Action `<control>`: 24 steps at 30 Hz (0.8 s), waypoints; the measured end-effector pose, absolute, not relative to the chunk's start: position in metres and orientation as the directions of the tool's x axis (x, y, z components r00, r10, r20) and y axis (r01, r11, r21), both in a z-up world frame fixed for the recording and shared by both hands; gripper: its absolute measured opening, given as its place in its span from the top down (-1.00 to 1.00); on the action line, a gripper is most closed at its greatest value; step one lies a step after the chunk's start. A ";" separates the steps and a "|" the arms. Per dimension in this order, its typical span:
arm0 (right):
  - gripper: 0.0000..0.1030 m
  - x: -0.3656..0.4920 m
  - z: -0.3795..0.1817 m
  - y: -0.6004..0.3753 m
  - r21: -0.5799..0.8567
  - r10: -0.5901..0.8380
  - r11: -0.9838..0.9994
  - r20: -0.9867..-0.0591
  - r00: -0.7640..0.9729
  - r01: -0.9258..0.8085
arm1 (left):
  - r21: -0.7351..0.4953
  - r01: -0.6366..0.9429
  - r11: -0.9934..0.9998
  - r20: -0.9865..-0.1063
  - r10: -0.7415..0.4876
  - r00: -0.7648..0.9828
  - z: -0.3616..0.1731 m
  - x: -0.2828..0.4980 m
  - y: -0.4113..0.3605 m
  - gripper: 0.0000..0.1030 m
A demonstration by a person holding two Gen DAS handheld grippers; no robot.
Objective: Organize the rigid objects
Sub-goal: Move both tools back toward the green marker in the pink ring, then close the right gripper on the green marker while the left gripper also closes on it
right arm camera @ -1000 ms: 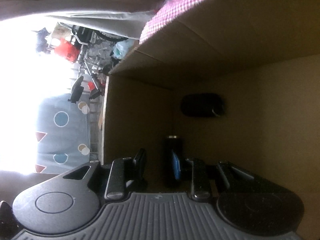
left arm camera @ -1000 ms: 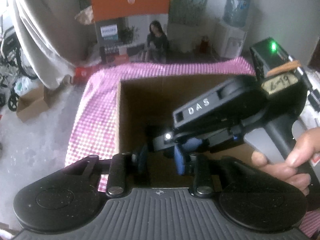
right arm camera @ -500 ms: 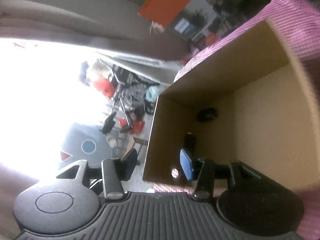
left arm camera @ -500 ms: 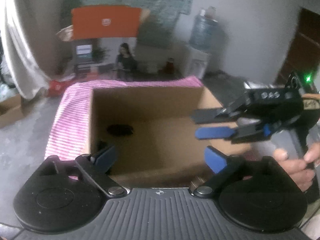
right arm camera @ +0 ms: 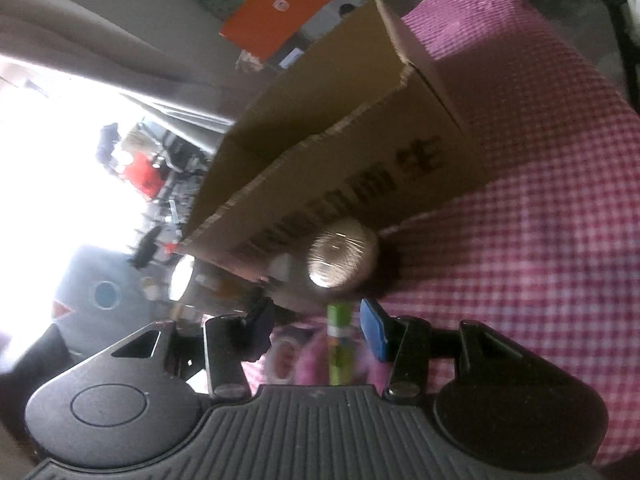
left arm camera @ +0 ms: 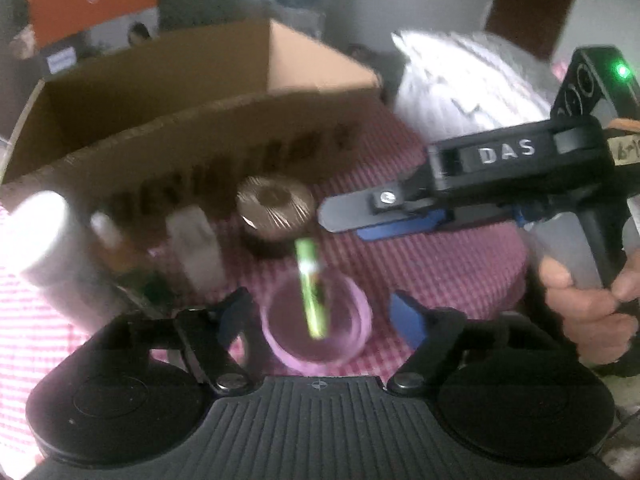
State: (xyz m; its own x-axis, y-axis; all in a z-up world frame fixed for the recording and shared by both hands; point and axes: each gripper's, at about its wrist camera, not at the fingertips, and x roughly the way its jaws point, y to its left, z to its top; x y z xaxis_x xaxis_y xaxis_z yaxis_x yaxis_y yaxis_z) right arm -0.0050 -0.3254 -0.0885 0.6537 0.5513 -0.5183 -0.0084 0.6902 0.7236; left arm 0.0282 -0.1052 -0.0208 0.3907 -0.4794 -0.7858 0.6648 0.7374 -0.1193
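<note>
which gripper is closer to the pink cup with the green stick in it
Left. The left gripper hangs right over the pink cup, jaws straddling it and closing. The right gripper sits beyond the cup, nearer the cardboard box.

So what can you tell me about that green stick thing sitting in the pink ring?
The green stick is a slim, bright green tube, plastic by its look, with a paler band and darker print along its side. It lies tilted across the pink ring, a low translucent hoop on the checked cloth, with one end resting inside it. Blur hides finer detail. It sits ahead of both tools' jaws, and nothing grips it.
</note>
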 end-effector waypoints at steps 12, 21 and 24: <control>0.15 -0.006 -0.108 -0.316 0.709 0.540 0.705 -0.522 0.660 -0.017 | -0.036 0.675 0.737 -0.813 -0.414 0.409 -0.035 0.029 -0.130 0.10; 0.48 0.007 -0.120 -0.312 0.712 0.554 0.702 -0.519 0.651 -0.030 | -0.018 0.666 0.746 -0.832 -0.380 0.404 -0.043 0.032 -0.132 0.45; 0.55 0.008 -0.122 -0.310 0.708 0.555 0.705 -0.519 0.650 -0.036 | -0.015 0.662 0.749 -0.832 -0.376 0.407 -0.045 0.033 -0.133 0.48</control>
State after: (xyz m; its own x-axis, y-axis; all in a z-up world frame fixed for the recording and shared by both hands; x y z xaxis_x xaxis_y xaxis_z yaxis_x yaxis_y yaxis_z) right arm 0.0081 -0.3101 -0.1215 0.6501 0.5547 -0.5192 -0.0358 0.7050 0.7083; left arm 0.0328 -0.1328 -0.0452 0.4066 -0.3765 -0.8324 0.6621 0.7492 -0.0154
